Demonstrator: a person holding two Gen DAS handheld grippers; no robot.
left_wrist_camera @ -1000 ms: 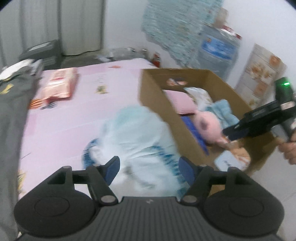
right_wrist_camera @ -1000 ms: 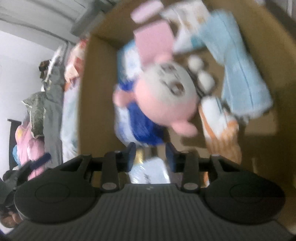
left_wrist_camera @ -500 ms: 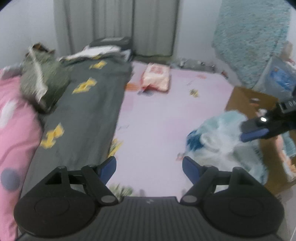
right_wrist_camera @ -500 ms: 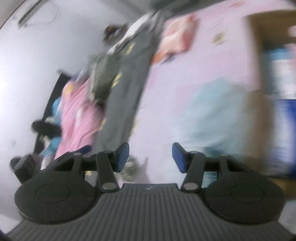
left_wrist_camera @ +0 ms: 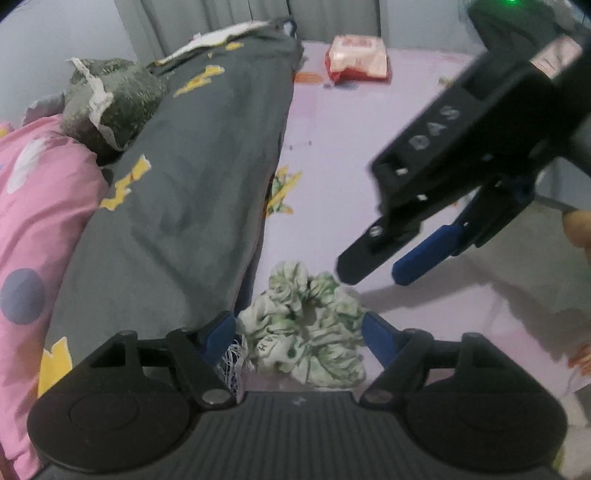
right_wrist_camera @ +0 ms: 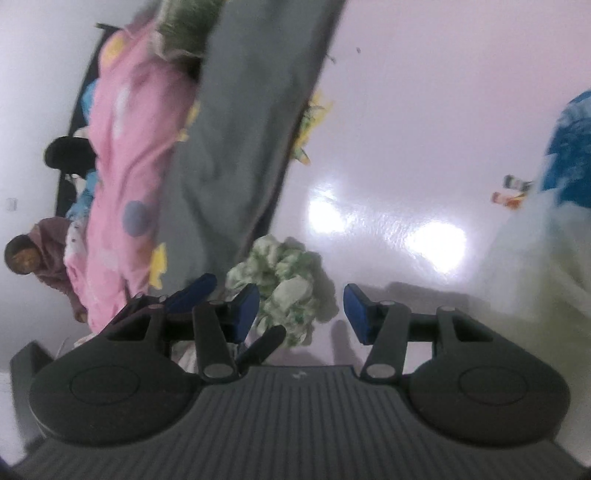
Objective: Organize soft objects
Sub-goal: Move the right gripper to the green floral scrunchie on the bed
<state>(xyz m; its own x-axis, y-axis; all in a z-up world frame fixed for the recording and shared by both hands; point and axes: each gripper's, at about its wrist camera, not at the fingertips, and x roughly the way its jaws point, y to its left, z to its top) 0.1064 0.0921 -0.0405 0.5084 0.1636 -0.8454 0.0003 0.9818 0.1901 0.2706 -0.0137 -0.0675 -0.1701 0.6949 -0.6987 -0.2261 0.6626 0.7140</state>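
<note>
Currently the green-white cloth bundle (left_wrist_camera: 306, 328) is bracketed by the open L gripper (left_wrist_camera: 299, 328) (R gripper (left_wrist_camera: 373, 266) open, empty, just beside): jaws to be closed on it next.

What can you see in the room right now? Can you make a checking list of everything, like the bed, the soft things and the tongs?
Surface: pink bed sheet, smooth, shiny glare in the right wrist view.
Job's things: green-and-white scrunchie lying on the sheet beside the grey blanket.
Clutter: pink spotted quilt, green pillow, pink packet at the far end, blue-and-white fluffy thing.
Grippers: left tongs open, straddling the scrunchie, not pressing; right tongs open, just above it, have opened wider.
Cables: nothing seen.
Surroundings: grey curtain, white wall; a person by the bed's edge.
</note>
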